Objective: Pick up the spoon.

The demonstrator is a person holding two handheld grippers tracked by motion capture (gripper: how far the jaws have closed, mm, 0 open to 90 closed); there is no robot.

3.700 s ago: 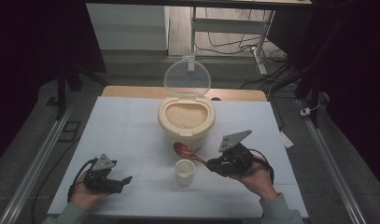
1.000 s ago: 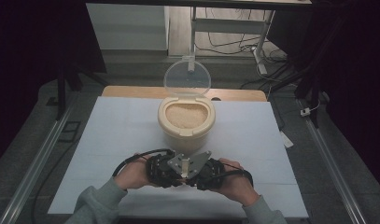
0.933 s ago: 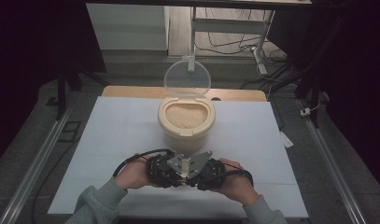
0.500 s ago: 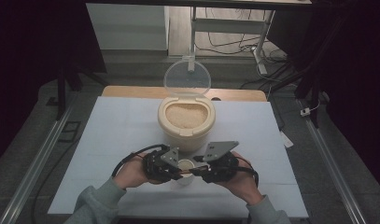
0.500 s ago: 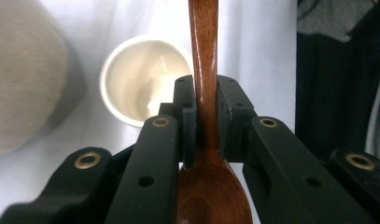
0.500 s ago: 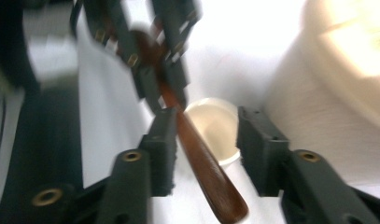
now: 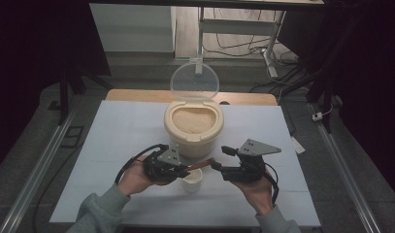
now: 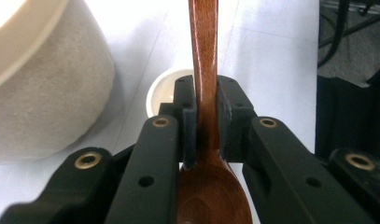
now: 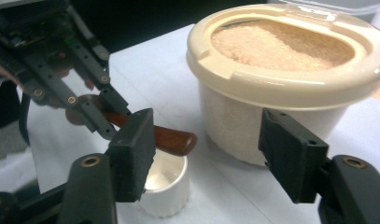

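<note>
- High view: the wooden spoon [image 7: 197, 166] lies at lower centre of the frame, its long axis running nearly level, rising slightly toward the right. Its bowl end sits in the left gripper [image 7: 178, 169]; the handle tip points at the right gripper [image 7: 217, 159], which stands just to the right of the tip and apart from it.
- High view: the small white cup [image 7: 192, 180] stands directly below the spoon, just in front of the rice container [image 7: 193, 127] at frame centre, whose clear lid [image 7: 194, 82] is hinged up behind it. The left hand [image 7: 137, 175] is the one on the spoon.
- Left gripper view: the jaws are clamped narrow on the spoon's neck [image 8: 205, 116], one pad on each side, with the bowl toward the bottom edge and the handle running straight up the frame. The cup rim [image 8: 164, 88] shows behind the jaws at centre; the container wall [image 8: 43, 98] fills the upper left.
- Right gripper view: the jaws stand wide and have just been opening; no pad presses on anything. The spoon's handle tip [image 9: 176, 140] lies at centre left, beside the left-hand jaw, and slants up to the other gripper [image 9: 75, 88] at upper left.
- Right gripper view: the cup [image 9: 164, 186] sits at lower centre under the tip; the container [image 9: 281, 70] occupies the upper right.
- Judgement: the hand-over reads complete; the next move depends on the left gripper carrying the spoon toward the rice.
</note>
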